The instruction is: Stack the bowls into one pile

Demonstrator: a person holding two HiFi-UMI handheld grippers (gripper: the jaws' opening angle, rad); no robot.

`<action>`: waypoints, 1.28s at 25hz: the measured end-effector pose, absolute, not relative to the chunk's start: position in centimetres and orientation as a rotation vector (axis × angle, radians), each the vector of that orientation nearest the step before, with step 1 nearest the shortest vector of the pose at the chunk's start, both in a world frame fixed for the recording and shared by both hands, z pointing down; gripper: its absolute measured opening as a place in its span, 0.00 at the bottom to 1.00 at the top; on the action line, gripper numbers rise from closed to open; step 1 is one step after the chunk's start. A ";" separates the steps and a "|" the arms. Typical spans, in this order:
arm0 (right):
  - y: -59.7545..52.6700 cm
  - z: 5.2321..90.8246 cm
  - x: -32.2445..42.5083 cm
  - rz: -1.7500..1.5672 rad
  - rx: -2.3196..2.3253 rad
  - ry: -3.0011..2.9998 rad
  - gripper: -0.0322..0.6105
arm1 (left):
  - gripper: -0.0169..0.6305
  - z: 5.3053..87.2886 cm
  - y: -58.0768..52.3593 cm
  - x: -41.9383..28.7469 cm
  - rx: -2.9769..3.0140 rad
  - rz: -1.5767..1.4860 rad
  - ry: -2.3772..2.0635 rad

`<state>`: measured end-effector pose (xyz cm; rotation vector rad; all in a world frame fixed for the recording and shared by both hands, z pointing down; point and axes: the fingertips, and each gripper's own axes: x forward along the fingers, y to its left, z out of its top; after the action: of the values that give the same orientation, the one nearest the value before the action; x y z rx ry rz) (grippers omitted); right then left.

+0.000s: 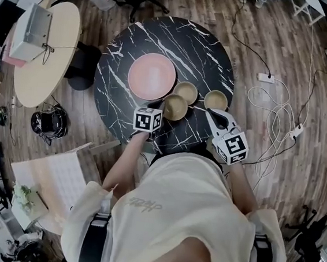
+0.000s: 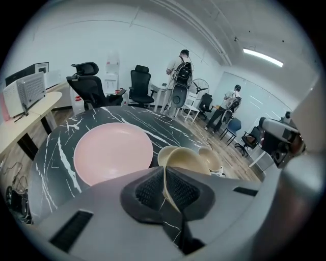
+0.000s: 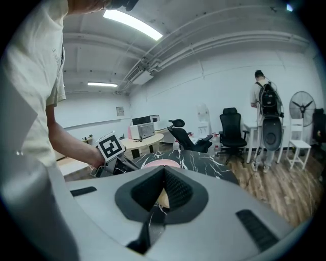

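Head view: near bowl (image 1: 175,106), far bowl (image 1: 186,91) and right bowl (image 1: 216,99) cluster by the plate (image 1: 152,76) on the bench (image 1: 122,82). Left gripper view: your left tool (image 2: 164,176) clamps the near bowl's rim. Right gripper view: your right tool (image 3: 164,178) clamps the right bowl's rim.

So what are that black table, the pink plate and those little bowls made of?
Table: black with white veins, smooth, so marble or a marble-look top. Pink plate: even, matte colour, maybe ceramic or plastic. Bowls: tan, thin-rimmed, ceramic or plastic; can't tell.
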<state>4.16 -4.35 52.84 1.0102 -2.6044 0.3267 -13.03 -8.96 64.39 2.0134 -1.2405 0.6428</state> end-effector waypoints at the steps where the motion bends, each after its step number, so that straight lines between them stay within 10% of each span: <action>1: -4.3 52.8 4.6 0.328 1.021 -2.602 0.06 | 0.07 64.3 -9.2 -12.6 2.022 0.647 -1.233; 32: -5.1 55.3 16.8 0.466 1.250 -2.478 0.06 | 0.07 64.5 -14.2 4.9 2.154 0.710 -0.967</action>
<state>16.80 -5.07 55.29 1.2504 -2.4777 0.4664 4.95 -14.16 64.51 2.1544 -0.9666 0.7099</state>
